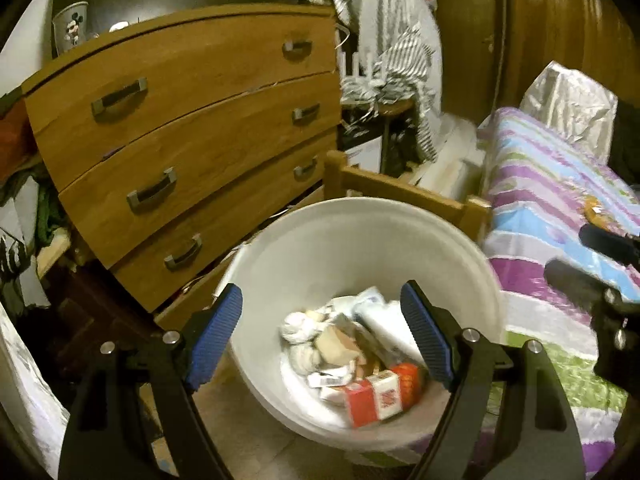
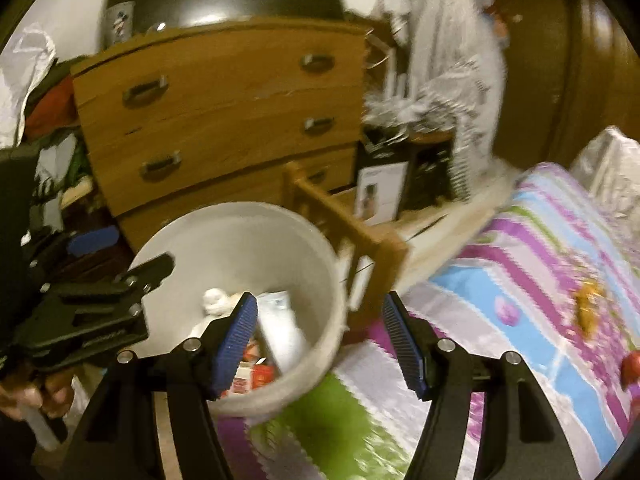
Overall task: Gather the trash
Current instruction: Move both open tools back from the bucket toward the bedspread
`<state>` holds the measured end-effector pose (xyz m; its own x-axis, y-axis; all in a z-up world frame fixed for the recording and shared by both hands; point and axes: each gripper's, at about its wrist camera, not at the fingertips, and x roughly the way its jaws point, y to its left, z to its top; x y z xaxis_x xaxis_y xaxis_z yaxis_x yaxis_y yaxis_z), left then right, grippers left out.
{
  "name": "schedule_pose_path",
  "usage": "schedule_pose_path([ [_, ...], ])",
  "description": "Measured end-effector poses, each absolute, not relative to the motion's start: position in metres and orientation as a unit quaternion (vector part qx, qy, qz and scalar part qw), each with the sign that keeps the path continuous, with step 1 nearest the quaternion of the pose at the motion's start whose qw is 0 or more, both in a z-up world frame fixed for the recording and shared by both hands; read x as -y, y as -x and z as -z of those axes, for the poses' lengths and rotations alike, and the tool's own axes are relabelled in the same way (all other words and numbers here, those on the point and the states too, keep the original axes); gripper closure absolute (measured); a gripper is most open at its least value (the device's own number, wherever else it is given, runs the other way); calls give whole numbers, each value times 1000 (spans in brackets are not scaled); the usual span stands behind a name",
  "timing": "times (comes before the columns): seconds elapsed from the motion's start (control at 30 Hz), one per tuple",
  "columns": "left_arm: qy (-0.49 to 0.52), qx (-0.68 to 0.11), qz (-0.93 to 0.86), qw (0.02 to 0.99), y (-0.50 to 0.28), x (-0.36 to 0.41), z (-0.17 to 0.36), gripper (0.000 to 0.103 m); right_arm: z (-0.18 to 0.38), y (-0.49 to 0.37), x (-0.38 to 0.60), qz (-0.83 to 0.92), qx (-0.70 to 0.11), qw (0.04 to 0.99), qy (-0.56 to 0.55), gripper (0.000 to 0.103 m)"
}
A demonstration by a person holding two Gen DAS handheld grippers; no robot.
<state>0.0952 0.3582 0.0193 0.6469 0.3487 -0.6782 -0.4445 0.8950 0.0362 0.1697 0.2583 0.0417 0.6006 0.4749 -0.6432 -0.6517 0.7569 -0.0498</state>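
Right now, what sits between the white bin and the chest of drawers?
In both wrist views a wooden bed-frame corner post and rail stands between the white bin and the chest of drawers, behind the bin's far rim.

The right wrist view is smeared by motion, so the small orange thing [image 2: 587,308] at three o'clock on the striped bed cover [image 2: 532,248] and the red thing [image 2: 632,364], cut by the frame's edge below it, cannot be identified. The right claw [image 2: 320,348] hides part of the white bin [image 2: 240,224], and the trash [image 1: 356,360] inside is too blurred to read any label. In the left wrist view the right claw is cut off at four o'clock, and the lower drawers of the dresser [image 1: 192,120] sit hidden behind the bin.
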Motion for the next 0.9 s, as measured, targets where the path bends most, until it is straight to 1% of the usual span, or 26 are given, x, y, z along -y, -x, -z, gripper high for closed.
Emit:
schedule_pose_path([
  [0.03, 69, -352, -217, 908, -92, -354, -20, 25, -46, -163, -248, -312, -295, 893, 135, 30],
  [0.07, 71, -345, -215, 911, -88, -348, -21, 24, -50, -157, -239, -306, -281, 900, 129, 29],
  [0.17, 80, -327, -214, 917, -80, -337, -23, 23, -57, -142, -217, -293, -258, 913, 118, 29],
  [0.33, 104, -328, -193, 919, -70, -325, -22, 22, -60, -127, -193, -284, -259, 917, 110, 28],
  [0.4, 102, -327, -189, 920, -66, -320, -22, 19, -60, -122, -188, -283, -261, 916, 110, 27],
  [0.67, 91, -325, -178, 925, -61, -305, -22, 16, -60, -114, -174, -280, -266, 917, 98, 27],
  [0.9, 89, -318, -206, 921, -59, -305, -21, 16, -58, -113, -182, -293, -280, 909, 103, 24],
])
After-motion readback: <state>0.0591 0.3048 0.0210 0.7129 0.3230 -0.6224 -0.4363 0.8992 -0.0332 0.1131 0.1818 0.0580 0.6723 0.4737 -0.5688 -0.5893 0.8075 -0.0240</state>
